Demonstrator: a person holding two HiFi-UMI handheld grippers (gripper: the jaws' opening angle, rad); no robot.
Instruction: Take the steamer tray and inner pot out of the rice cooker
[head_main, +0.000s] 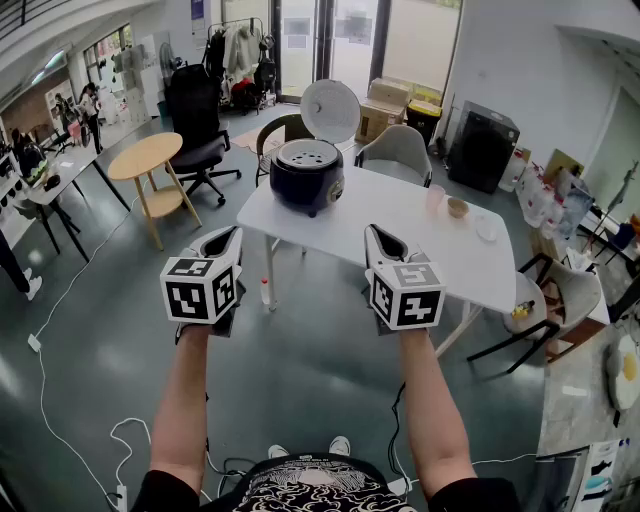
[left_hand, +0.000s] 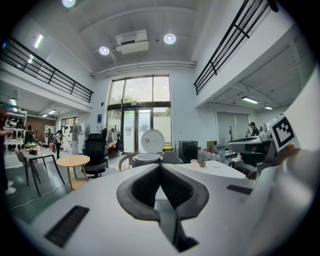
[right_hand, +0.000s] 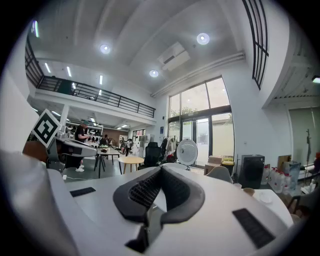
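A dark rice cooker (head_main: 307, 174) stands on the far left part of a white table (head_main: 400, 235), its round white lid (head_main: 330, 110) raised. A perforated steamer tray (head_main: 307, 155) shows in its top. The cooker also appears small and distant in the left gripper view (left_hand: 146, 157) and its lid in the right gripper view (right_hand: 187, 151). My left gripper (head_main: 228, 235) and right gripper (head_main: 378, 236) are held out side by side, short of the table's near edge. Both are shut with nothing between the jaws.
On the table's right part stand a pink cup (head_main: 435, 199), a small bowl (head_main: 458, 207) and a white dish (head_main: 487, 230). Grey chairs (head_main: 398, 153) ring the table. A round wooden table (head_main: 146, 157) and black office chair (head_main: 198, 130) are at the left. Cables (head_main: 60, 400) lie on the floor.
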